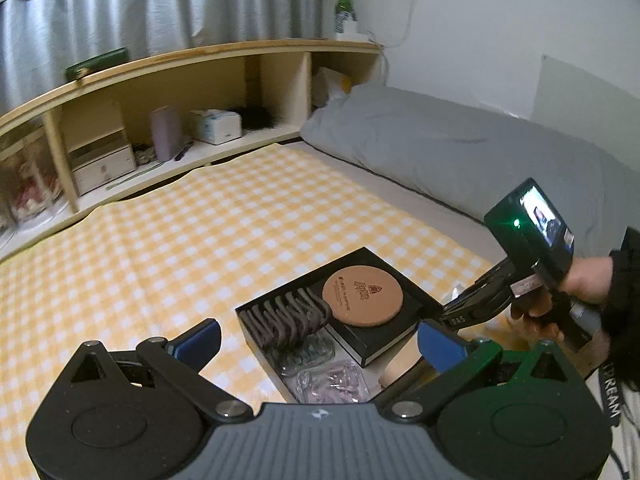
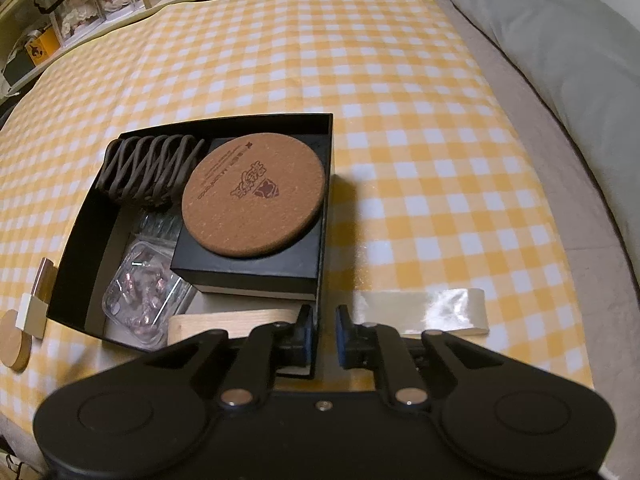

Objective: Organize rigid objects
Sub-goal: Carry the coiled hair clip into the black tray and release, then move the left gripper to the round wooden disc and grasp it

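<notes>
A black open box lies on the yellow checked cloth; it also shows in the left wrist view. Inside it are a dark wire rack, a small black box with a round cork coaster on top, clear plastic packets and a light wooden block. My right gripper straddles the box's right wall near the front corner, its jaws narrow on either side of the wall. My left gripper is open and empty, held above the box's near side.
A flat strip with a shiny wrapper lies right of the box. A round wooden lid and a small white piece lie at its left. A grey pillow and wooden shelves border the cloth.
</notes>
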